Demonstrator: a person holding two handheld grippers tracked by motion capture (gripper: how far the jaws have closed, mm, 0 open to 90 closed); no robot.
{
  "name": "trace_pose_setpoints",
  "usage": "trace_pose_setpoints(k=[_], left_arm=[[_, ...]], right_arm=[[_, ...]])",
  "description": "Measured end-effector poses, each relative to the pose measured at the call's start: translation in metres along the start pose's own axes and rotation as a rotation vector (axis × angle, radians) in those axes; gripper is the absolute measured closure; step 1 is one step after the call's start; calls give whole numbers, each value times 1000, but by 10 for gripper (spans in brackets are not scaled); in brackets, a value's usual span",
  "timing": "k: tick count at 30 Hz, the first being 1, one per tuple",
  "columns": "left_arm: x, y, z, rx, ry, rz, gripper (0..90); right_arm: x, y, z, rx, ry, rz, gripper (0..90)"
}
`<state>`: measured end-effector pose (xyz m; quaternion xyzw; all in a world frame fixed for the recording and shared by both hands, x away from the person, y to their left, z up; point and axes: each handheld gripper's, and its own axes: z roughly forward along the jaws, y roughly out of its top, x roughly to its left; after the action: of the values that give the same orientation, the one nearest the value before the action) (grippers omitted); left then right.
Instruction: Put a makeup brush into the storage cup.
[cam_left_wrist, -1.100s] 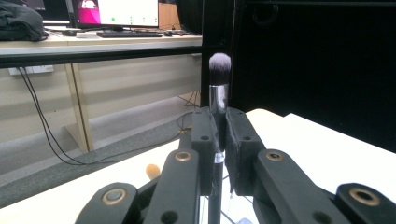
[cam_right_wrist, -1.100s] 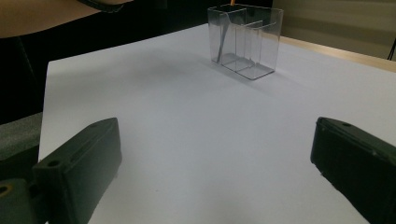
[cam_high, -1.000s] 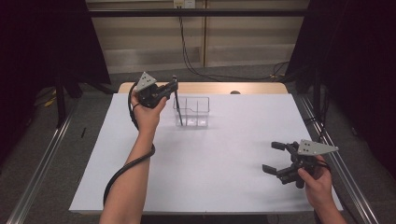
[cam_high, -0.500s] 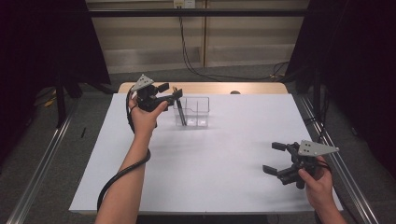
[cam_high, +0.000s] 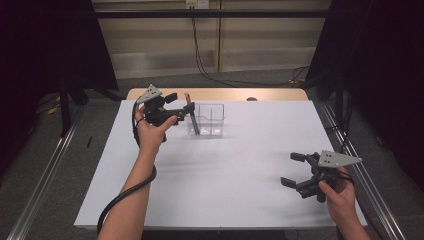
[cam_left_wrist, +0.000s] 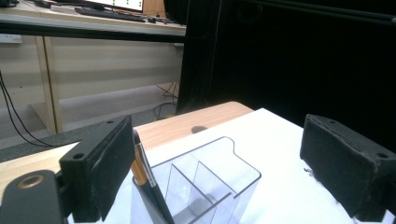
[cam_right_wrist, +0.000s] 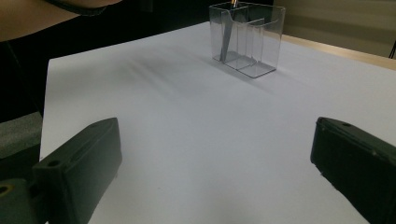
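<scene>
A clear plastic organizer box (cam_high: 212, 120) with dividers stands at the back of the white table (cam_high: 225, 175). A dark pen with a brown upper end (cam_high: 192, 117) leans upright in its left compartment. My left gripper (cam_high: 181, 105) hovers just left of the box; its jaws have just been opening and now stand wide apart. In the left gripper view the pen (cam_left_wrist: 147, 179) rises close by the left pad (cam_left_wrist: 112, 172), above the box (cam_left_wrist: 233, 177). My right gripper (cam_high: 292, 170) rests open near the front right, and nothing is between its jaws (cam_right_wrist: 215, 154). Its view shows the box (cam_right_wrist: 247, 37) far off.
A wooden tabletop edge (cam_high: 225, 94) shows behind the white sheet. Metal rails (cam_high: 45, 175) run along both sides of the table. Black cables (cam_high: 205, 65) hang at the back wall. The left gripper's cable (cam_high: 125, 195) trails along the forearm.
The left gripper's jaws have opened off the pen, which now stands in the box on its own. The left hand has shifted slightly left. The right gripper has stayed put.
</scene>
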<state>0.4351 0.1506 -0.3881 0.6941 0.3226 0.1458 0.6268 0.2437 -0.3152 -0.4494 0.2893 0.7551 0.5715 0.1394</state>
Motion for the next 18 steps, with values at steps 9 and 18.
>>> trace_pose_setpoints(k=[9, 18], left_arm=[[-4, -7, -6, 2, -15, 10, 86], [-8, -18, -13, 7, -31, 14, 54]], right_arm=[[1, 0, -2, 1, -4, -2, 20], [3, -1, -4, 1, -10, -5, 20]])
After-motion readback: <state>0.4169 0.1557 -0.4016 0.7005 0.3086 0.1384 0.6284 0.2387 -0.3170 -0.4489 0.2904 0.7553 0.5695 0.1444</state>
